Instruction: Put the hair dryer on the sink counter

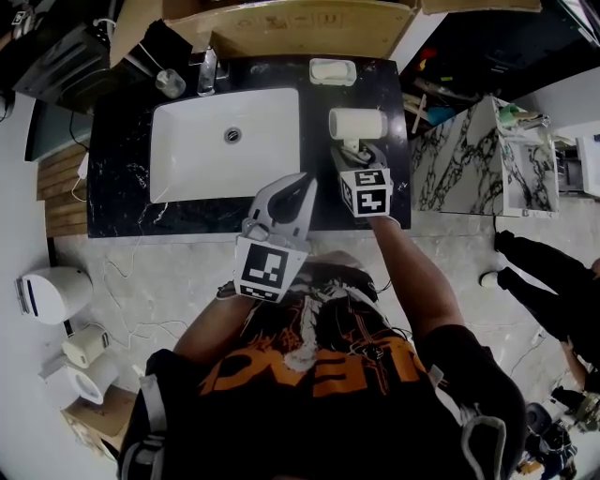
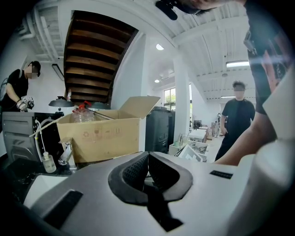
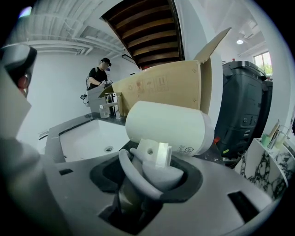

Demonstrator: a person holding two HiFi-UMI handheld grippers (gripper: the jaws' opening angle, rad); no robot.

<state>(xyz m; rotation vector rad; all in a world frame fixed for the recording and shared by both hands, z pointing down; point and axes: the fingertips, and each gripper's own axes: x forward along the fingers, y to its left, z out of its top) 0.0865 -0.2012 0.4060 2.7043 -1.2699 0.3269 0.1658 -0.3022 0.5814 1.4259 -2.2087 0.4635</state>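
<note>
The white hair dryer [image 1: 356, 124] lies crosswise over the black sink counter [image 1: 122, 187], just right of the white basin [image 1: 225, 141]. My right gripper [image 1: 356, 152] is shut on its handle. In the right gripper view the barrel [image 3: 168, 126] fills the middle, and the folded handle and a loop of grey cord [image 3: 136, 177] sit between the jaws. Whether the dryer rests on the counter I cannot tell. My left gripper [image 1: 298, 183] hovers at the counter's front edge beside the right one. It is shut with nothing in it, its dark pads [image 2: 138, 168] pressed together.
A faucet [image 1: 207, 70] and a small glass bottle [image 1: 171, 82] stand behind the basin, and a soap dish [image 1: 333, 71] lies at the back right. A cardboard box [image 1: 281, 23] stands behind the counter. A marble cabinet [image 1: 487, 159] and a person's legs [image 1: 548, 277] are to the right.
</note>
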